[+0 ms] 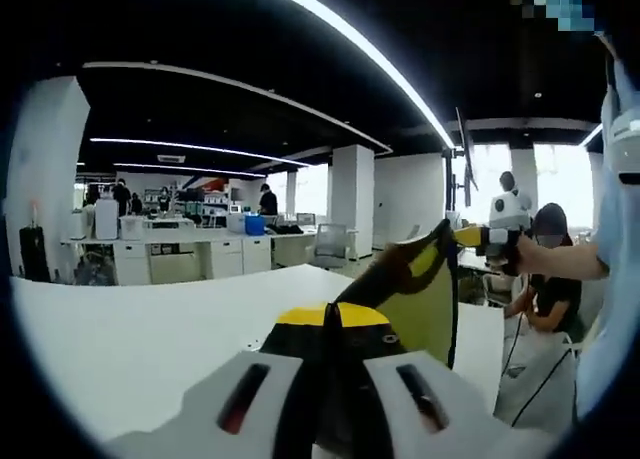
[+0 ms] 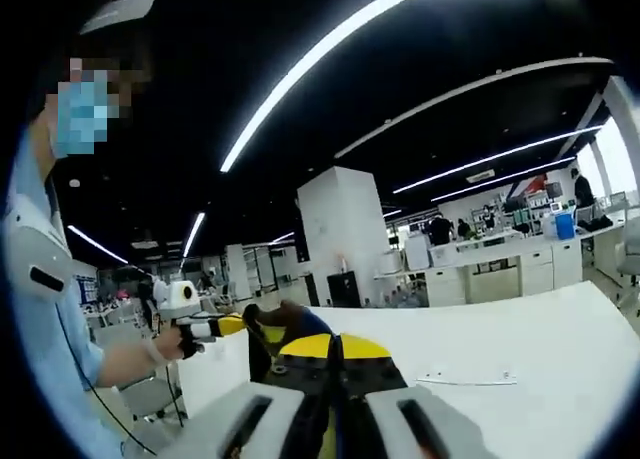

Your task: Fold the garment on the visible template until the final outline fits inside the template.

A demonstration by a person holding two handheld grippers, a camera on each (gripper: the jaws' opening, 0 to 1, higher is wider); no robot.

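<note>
Garment [image 1: 400, 299], black w/ yellow panels, held up off white table [image 1: 150, 329] btwn both grippers, stretched in air. Looks like a lift-and-spread step, prob to shake fabric flat before laying down for a fold.

Left gripper [image 1: 335, 369]: jaws clamped on garment edge, black/yellow cloth bunched right btwn them in left gripper view. Right gripper [image 1: 480, 237] seen there at far end of cloth, held by person's hand [image 1: 522, 251], pinching opposite corner; cloth rises in a taut diagonal toward it.

Right gripper view: own gripper [image 2: 338, 404] closed on garment [image 2: 325, 354], yellow patches either side of dark seam at jaws. Left gripper [image 2: 222, 326] visible across, gripping other end, hand [image 2: 165, 351] behind it.

Reason for two-point hold, as judged: tension keeps edge straight, stops sagging, lets hem be aligned on lowering.

Template: not identifiable. Thin flat strip [image 2: 465, 380] lying on table in right gripper view, can't tell if part of outline.

Task early/mid: garment airborne, no final fold on table yet. Next prob lowering onto table, keeping both corners level. Risk: slip from one jaw, cloth dropping off table edge.

Bkgd: office desks [image 1: 200, 249], people standing, one seated near table [image 1: 548, 279].
</note>
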